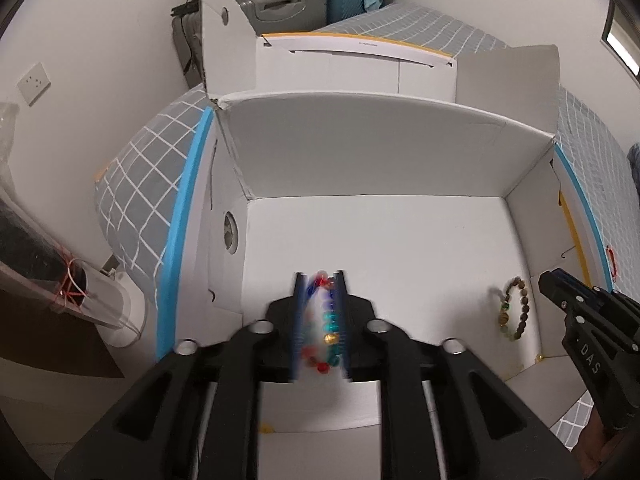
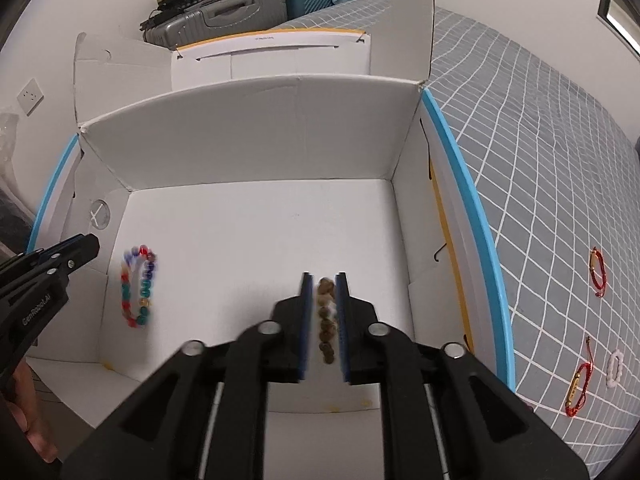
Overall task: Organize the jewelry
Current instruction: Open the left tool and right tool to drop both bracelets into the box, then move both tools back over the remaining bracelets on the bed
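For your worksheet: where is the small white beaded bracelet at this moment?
In the right wrist view the small white beaded bracelet lies on the grey checked bedcover, outside the white cardboard box, just right of a red cord bracelet.

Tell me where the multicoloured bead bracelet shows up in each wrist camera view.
Left wrist view: multicoloured bead bracelet bottom centre, between the left gripper fingers.
Right wrist view: same bracelet lower left, on the box floor.
Shared landmark: the white cardboard box, back wall seen in both.
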